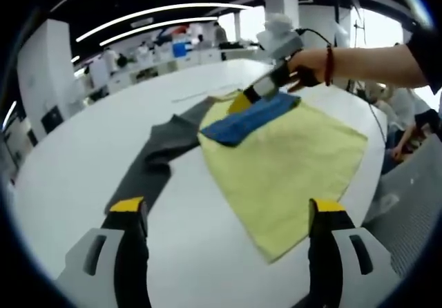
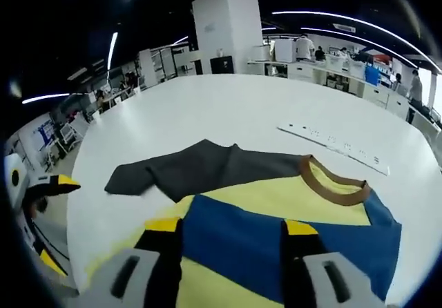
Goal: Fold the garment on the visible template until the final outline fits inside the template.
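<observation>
A yellow shirt [image 1: 290,163] with a blue band [image 1: 252,118] and a grey sleeve [image 1: 155,159] lies flat on the white table [image 1: 83,156]. My left gripper [image 1: 228,208] is open just above the table, short of the shirt's near edge, with nothing between its jaws. In the left gripper view, a hand holds my right gripper [image 1: 252,97] down on the blue band at the shirt's far side. In the right gripper view the right gripper [image 2: 230,226] has its jaws apart, with the blue band [image 2: 235,242] lying between them. The brown collar [image 2: 335,182] and grey sleeve [image 2: 200,170] lie ahead.
A white strip [image 2: 335,143] lies on the table [image 2: 207,108] beyond the collar. The left gripper [image 2: 48,184] shows at the left edge of the right gripper view. Desks, a white pillar [image 2: 224,25] and people stand around the room. The table's edge runs along the right [image 1: 376,177].
</observation>
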Tool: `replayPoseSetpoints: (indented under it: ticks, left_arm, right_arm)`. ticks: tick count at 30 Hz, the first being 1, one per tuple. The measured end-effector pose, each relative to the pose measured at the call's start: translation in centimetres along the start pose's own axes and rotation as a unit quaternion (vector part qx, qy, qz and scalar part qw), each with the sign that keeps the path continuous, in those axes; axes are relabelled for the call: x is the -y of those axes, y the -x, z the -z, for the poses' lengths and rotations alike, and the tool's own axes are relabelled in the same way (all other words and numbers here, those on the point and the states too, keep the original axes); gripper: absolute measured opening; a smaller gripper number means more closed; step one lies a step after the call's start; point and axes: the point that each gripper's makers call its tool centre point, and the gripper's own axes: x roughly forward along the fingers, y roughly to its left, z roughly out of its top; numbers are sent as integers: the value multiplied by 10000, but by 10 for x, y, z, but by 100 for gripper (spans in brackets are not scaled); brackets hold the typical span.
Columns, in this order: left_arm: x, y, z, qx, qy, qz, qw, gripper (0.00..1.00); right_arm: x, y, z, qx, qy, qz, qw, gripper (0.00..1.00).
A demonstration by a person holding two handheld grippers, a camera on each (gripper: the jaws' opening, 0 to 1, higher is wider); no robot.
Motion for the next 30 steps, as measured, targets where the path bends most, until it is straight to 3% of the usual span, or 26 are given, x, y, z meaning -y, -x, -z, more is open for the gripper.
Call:
replayPoseSetpoints:
  ticks: [4,7,16,20,30]
  left_arm:
    - [0,0,-1,16,0,-9,10000,95]
    - [0,0,-2,24,-16,-9,10000,95]
    - [3,-1,-3,44,-52,22,10000,96]
    - [4,-2,-3,46,-56,41,10000,96]
    - [6,-2,-4,72,-21,64,10000,97]
  right_arm:
    - [14,12,6,-7,-111,78,9999,64]
    - [29,21,15,-160,118,285,9994,66]
    - [66,52,26,-105,-205,473,9986,68]
    - [80,66,32,-145,-144,598,9980,68]
    - [113,97,60,-314,-209,801,9961,66]
